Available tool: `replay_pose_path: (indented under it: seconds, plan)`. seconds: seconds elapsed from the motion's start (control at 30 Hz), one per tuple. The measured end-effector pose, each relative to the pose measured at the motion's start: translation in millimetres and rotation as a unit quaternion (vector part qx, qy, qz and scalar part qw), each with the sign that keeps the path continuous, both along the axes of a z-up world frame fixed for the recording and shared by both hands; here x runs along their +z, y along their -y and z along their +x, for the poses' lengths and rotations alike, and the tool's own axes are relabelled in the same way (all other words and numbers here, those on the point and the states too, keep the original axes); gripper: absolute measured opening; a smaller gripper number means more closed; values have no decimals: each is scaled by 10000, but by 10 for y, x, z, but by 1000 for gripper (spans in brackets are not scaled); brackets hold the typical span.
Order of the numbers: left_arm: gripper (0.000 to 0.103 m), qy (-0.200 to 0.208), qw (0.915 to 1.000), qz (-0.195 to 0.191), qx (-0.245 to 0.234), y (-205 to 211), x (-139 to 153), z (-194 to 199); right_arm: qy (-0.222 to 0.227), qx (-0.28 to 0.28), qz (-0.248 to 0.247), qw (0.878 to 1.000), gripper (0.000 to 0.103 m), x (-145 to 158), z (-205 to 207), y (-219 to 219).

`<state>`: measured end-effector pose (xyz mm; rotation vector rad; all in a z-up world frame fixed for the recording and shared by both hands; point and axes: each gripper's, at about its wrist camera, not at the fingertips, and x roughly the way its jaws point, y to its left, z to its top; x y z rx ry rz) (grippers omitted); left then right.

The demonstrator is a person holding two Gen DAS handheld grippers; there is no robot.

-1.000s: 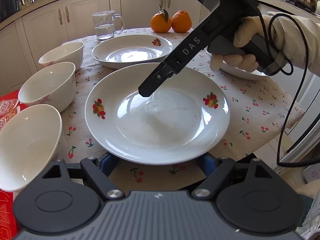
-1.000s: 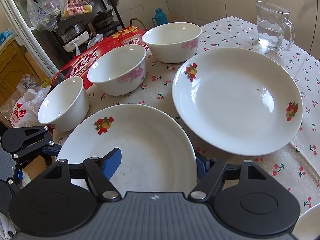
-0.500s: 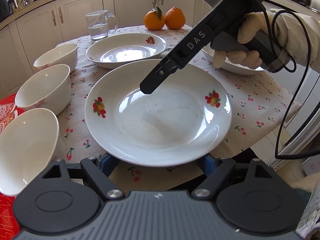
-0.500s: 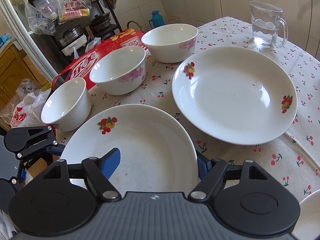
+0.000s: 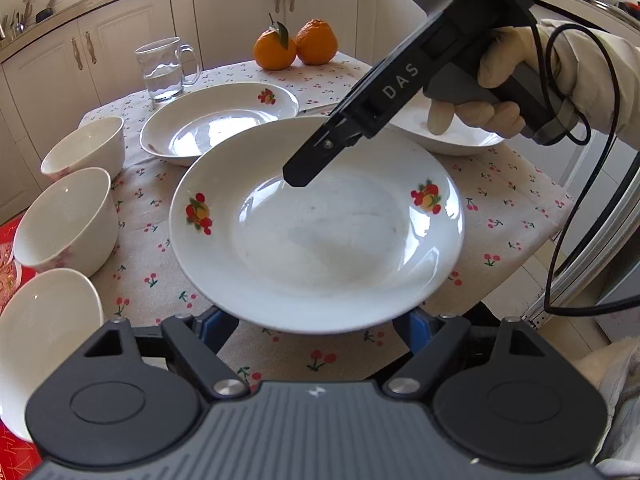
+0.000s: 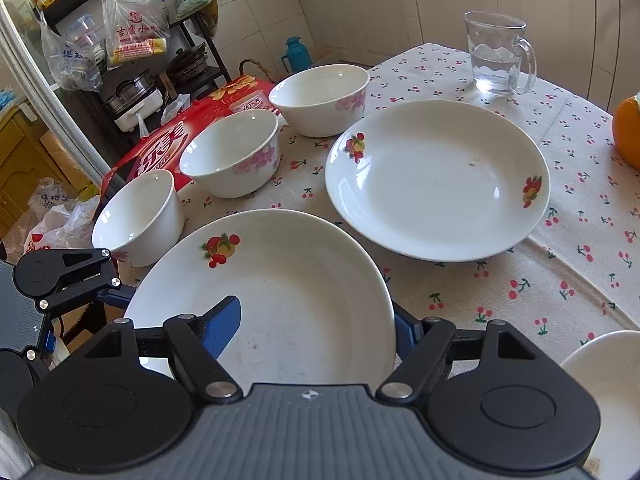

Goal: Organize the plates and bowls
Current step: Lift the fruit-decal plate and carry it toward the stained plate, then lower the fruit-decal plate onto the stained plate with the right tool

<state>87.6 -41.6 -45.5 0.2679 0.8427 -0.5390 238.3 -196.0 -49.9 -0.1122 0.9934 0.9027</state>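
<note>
A white plate with fruit prints is held tilted at the near edge of the table. My right gripper is shut across its rim, with one blue pad lying inside the dish and the other hidden behind the rim. My left gripper stands open, its fingertips tucked under the plate's near rim. A second matching plate lies behind and a third to the right. Three white bowls line the left side.
A glass mug of water and two oranges stand at the back of the cherry-print cloth. A red box lies past the bowls. A gloved hand and a cable hang at the right.
The plate has kept its place between both grippers. The mug, the oranges and the other plates have slid a little leftward in both views, and an orange has come into the right wrist view.
</note>
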Motion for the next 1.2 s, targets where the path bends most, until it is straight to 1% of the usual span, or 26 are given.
replay_pose_path:
  seconds: [0.43,0.6,0.97,1.2]
  plan:
    - [83,147,9980,-7,-608,425,202,226,284,-517,10,9983,81,243,-9,552]
    - [83,97,9964,-89,-843,640,235,351,383,-780,-39,9962,81,300,-1,822]
    - [83,11,9904,-108,-1375,1105,196,582,440,-1418,-41,9889,81,283,-2,1439]
    - [83,-32,9874,-57,-1579,1331,136,713,438,-1715,-38,9842,81,209,-1,1717]
